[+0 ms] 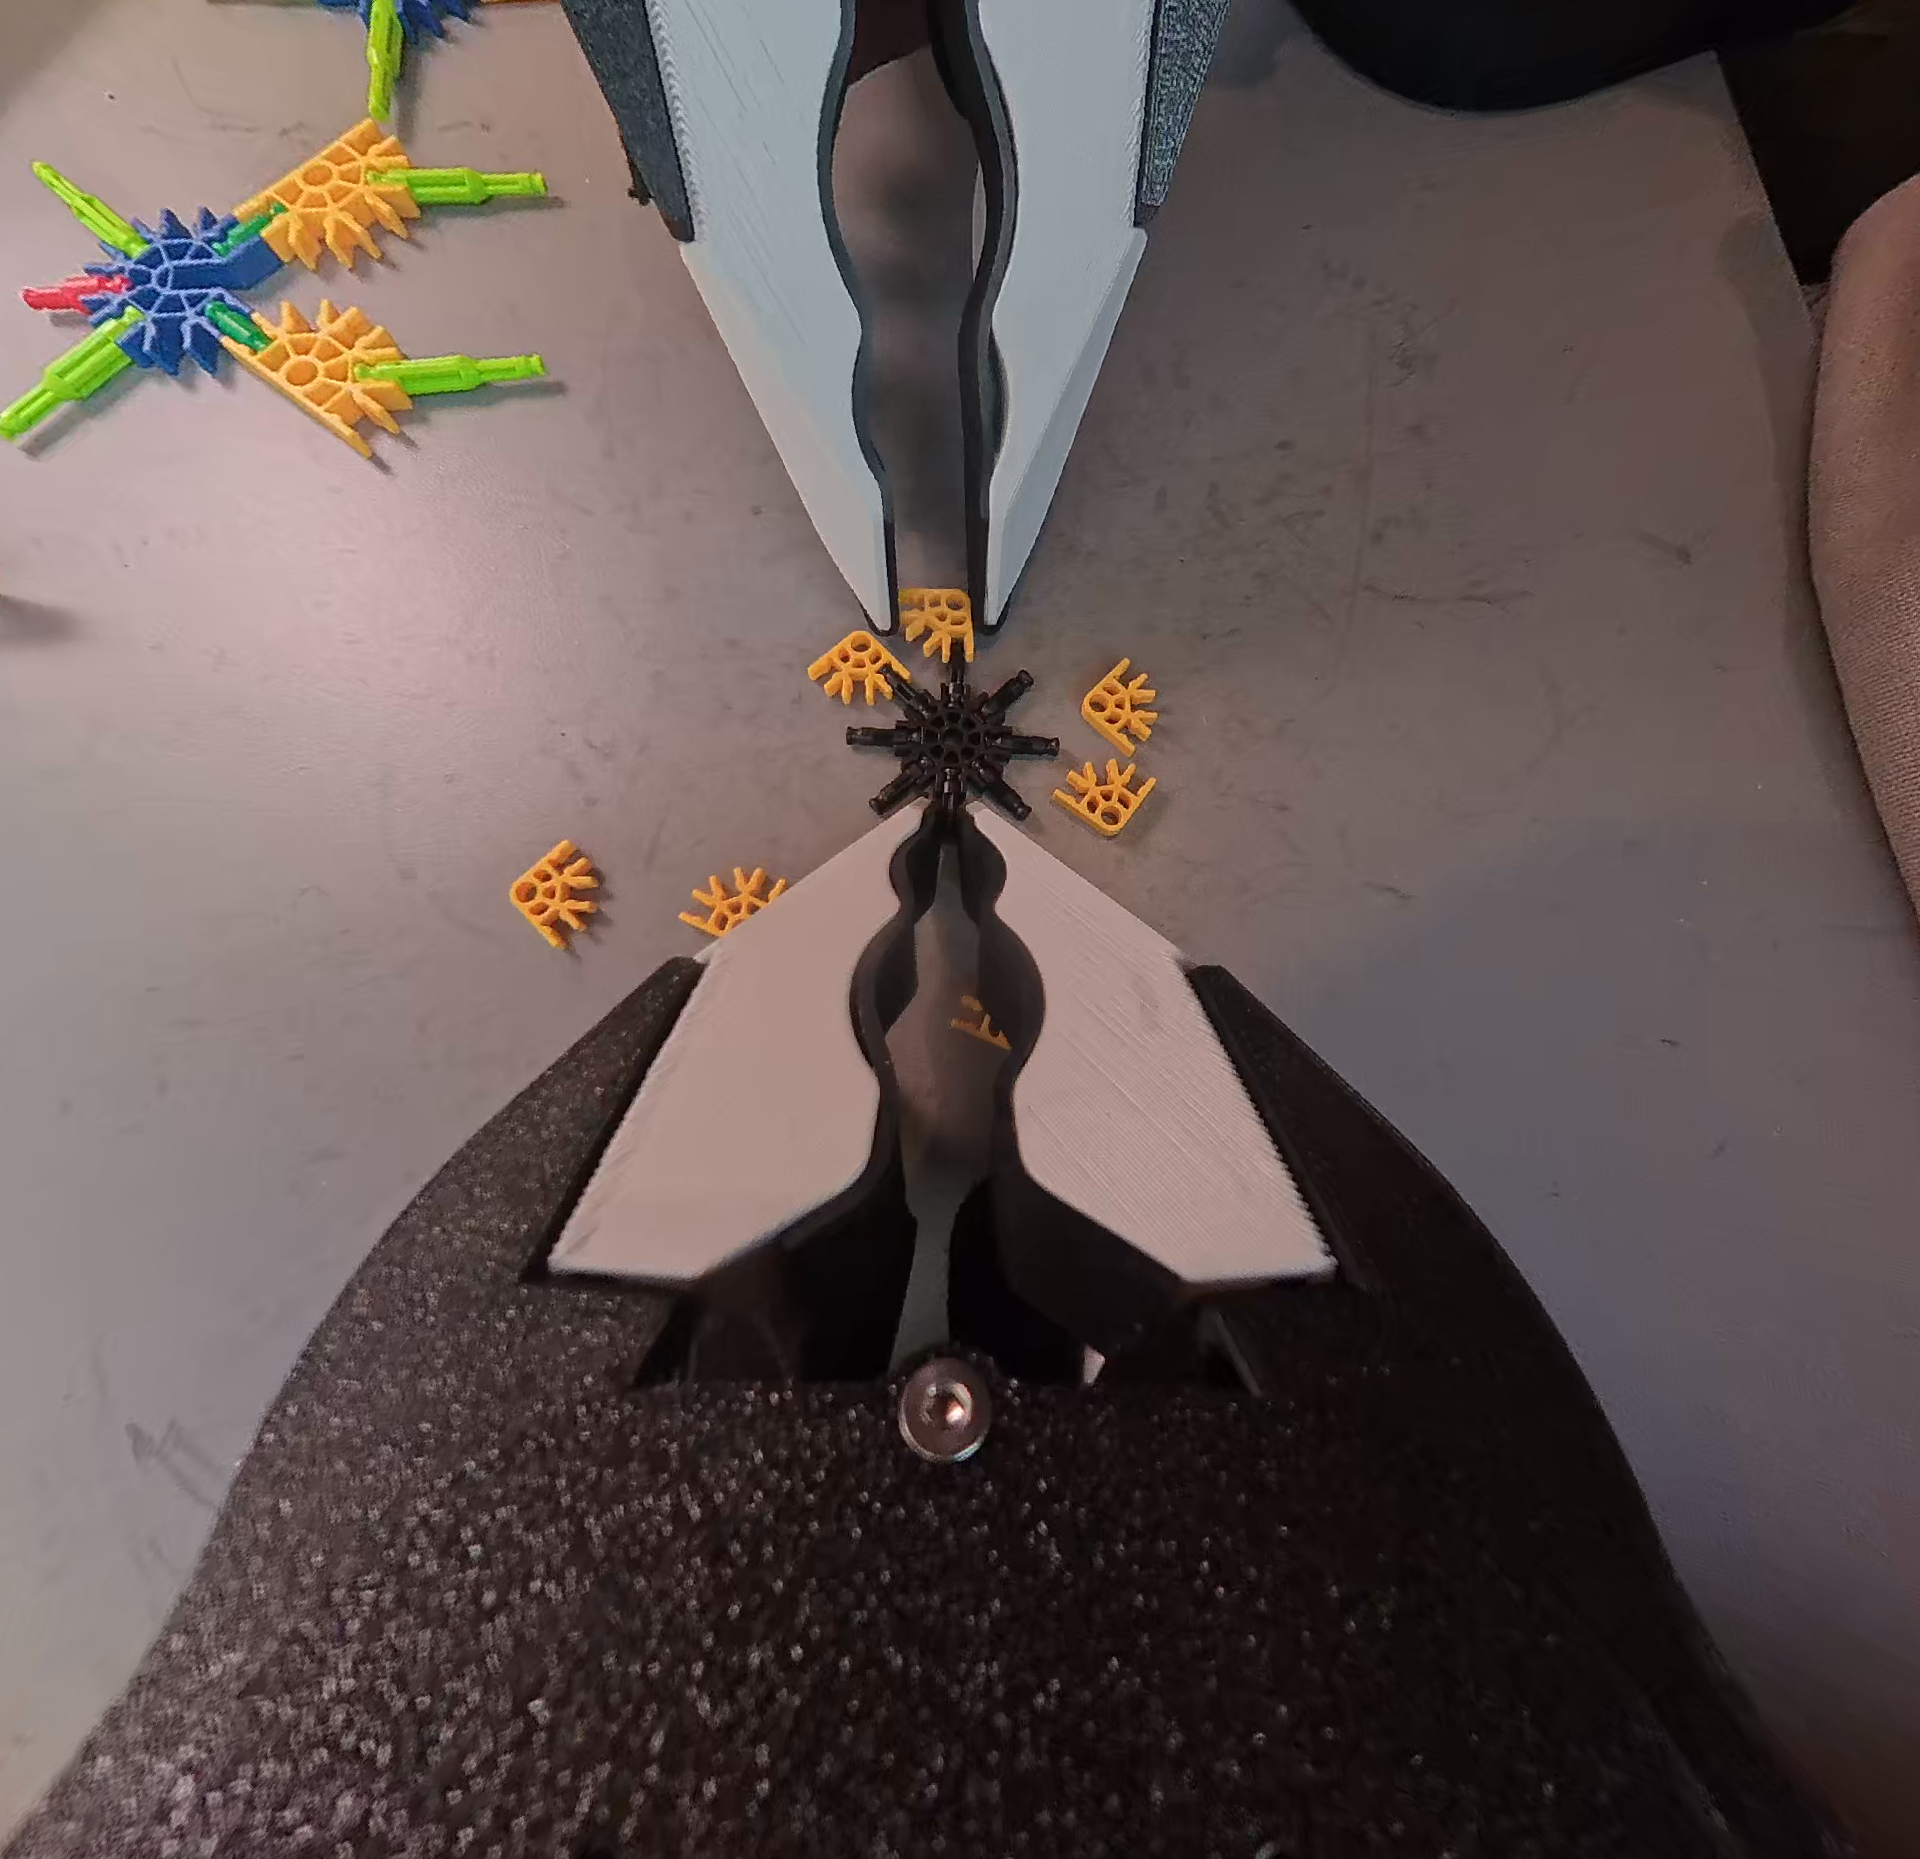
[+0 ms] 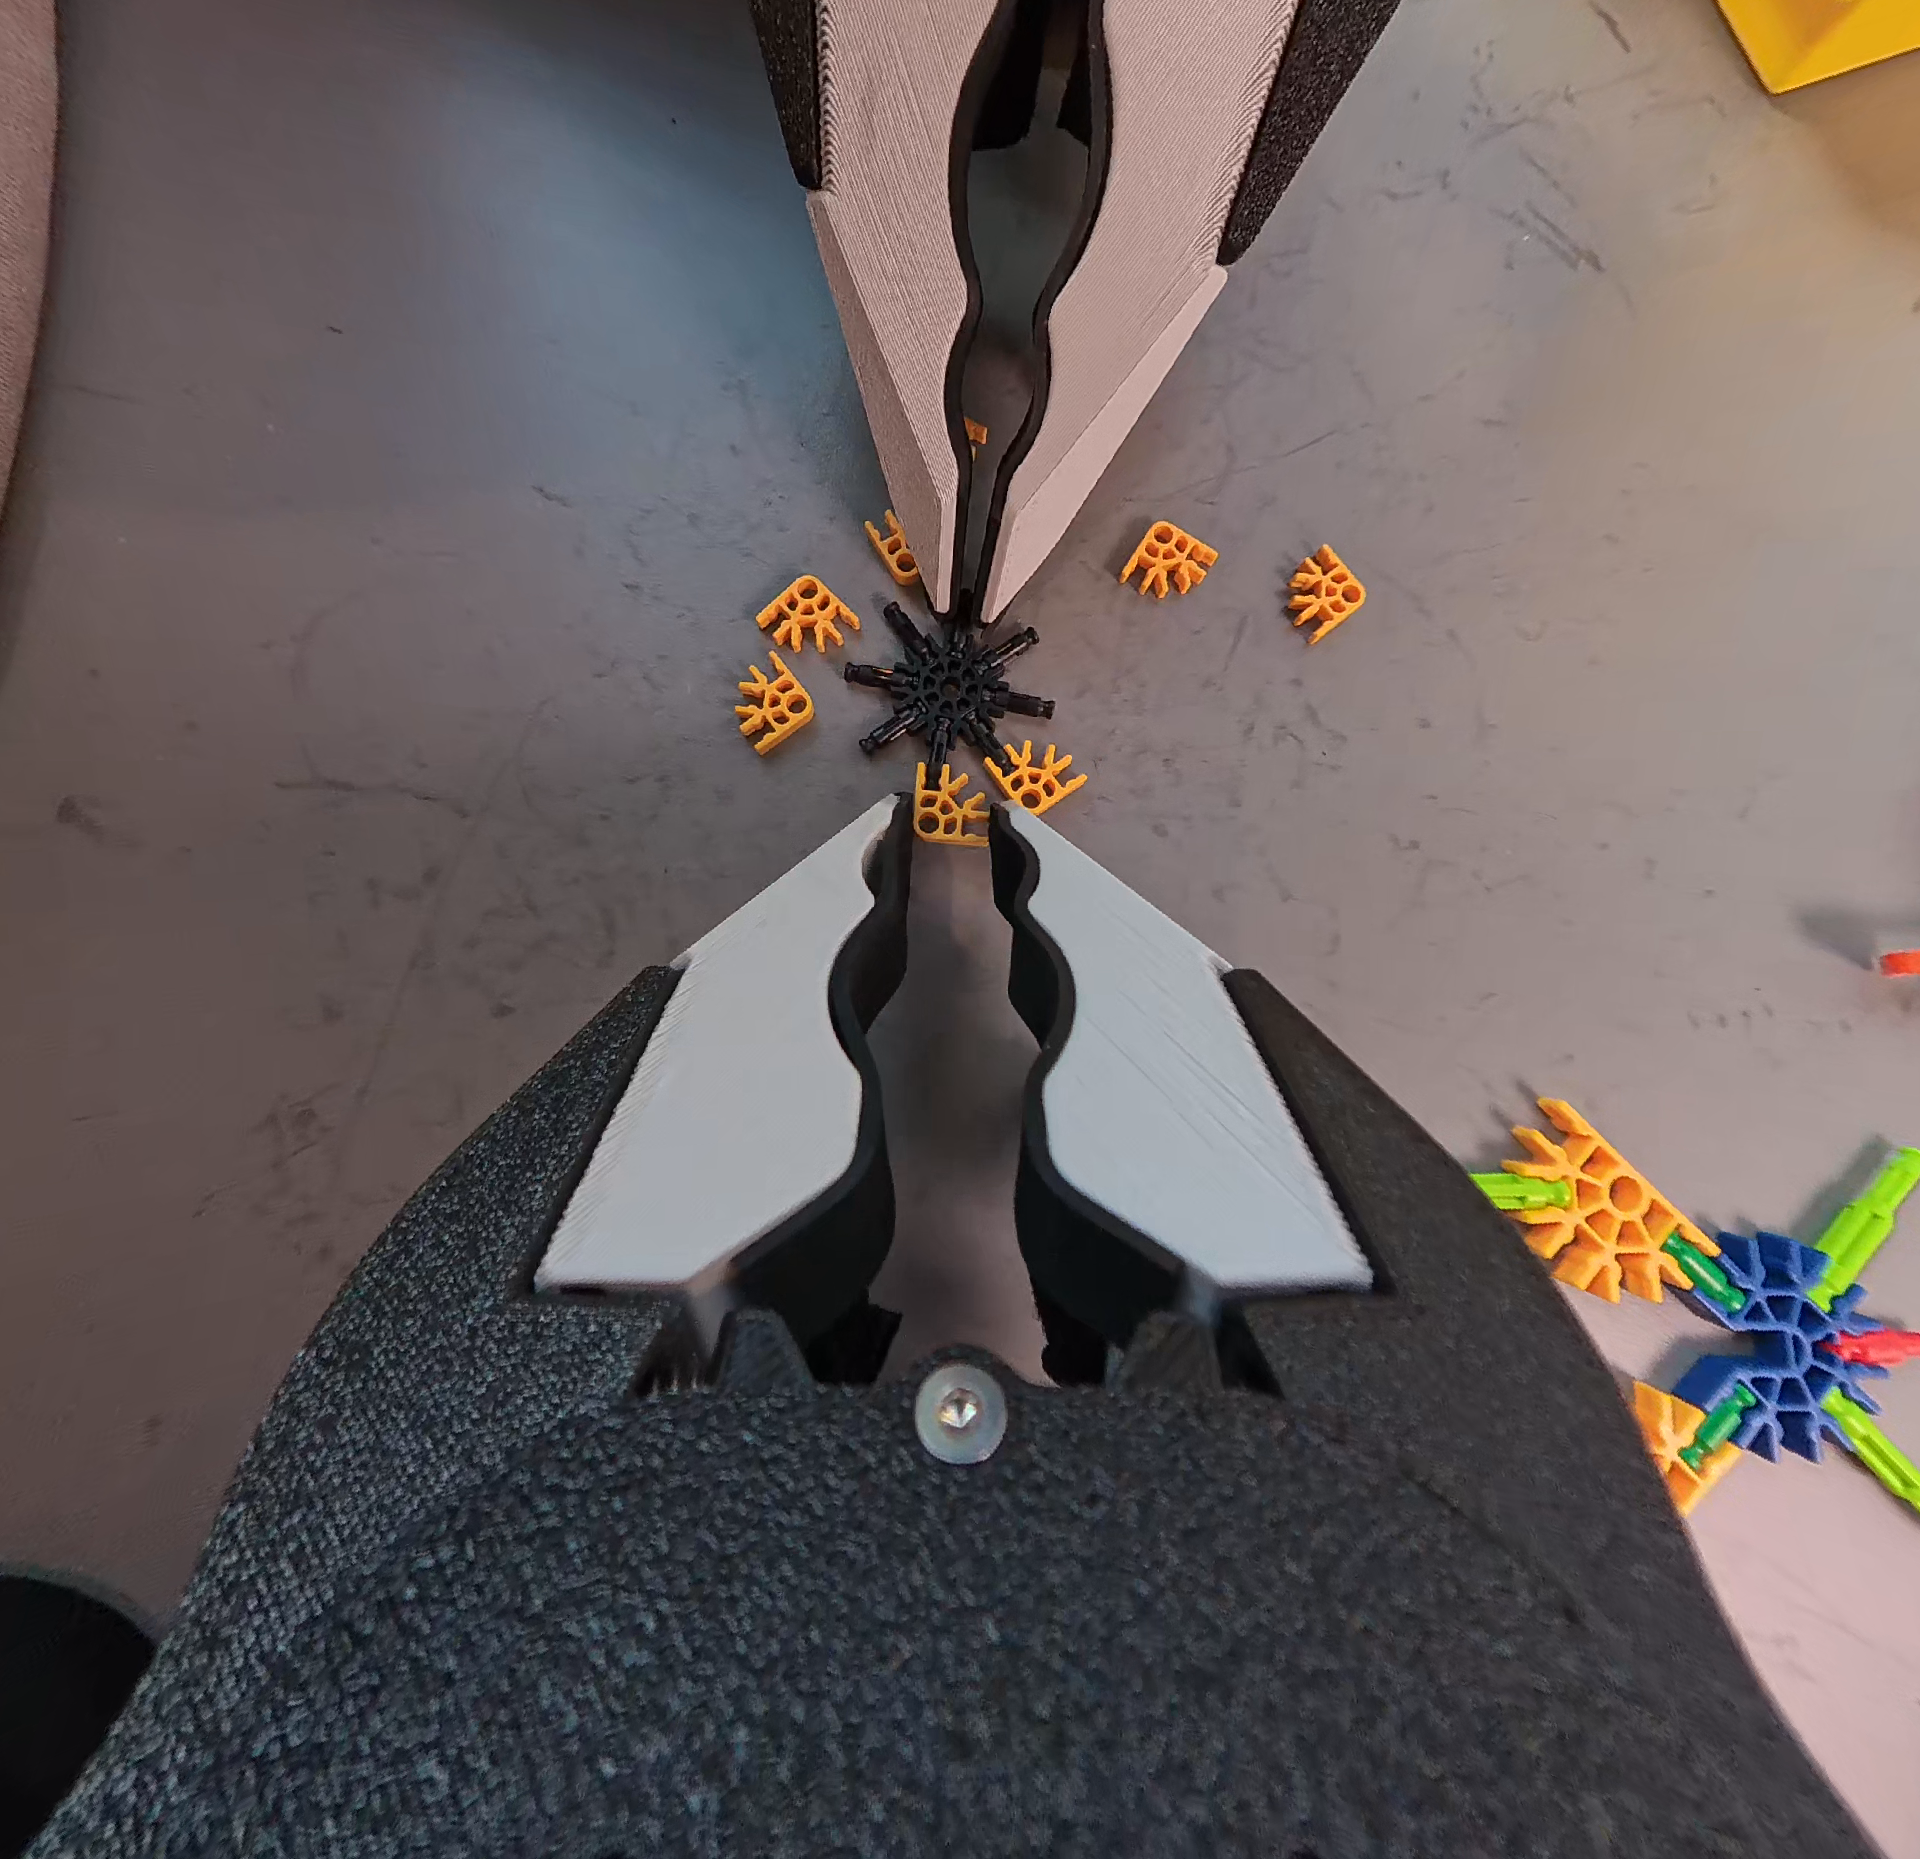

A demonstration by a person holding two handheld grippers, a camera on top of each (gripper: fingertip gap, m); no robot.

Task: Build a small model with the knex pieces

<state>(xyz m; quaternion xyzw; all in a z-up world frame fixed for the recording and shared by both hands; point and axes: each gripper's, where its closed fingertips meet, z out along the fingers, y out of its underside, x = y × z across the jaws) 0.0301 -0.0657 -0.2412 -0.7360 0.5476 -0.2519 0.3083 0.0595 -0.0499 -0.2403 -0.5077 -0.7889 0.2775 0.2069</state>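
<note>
Left wrist view: my left gripper [image 1: 943, 822] is pressed together on one short spoke of the black spoked connector [image 1: 951, 744], which sits just past its tips on the grey desk [image 1: 1455, 666]. Loose yellow connectors lie around — one [image 1: 554, 893] to the left, two [image 1: 1119, 705] to the right of the black piece. Directly across, my right gripper [image 1: 935, 625] pinches a small yellow connector [image 1: 938, 620] close to the black piece's far spoke; whether they touch I cannot tell. Farther off at upper left lie assemblies of blue hubs [image 1: 171, 287], yellow pieces and green rods [image 1: 457, 188]. No containers that I can make out — only a yellow edge [image 2: 1808, 1] in the right wrist view's corner.
</note>
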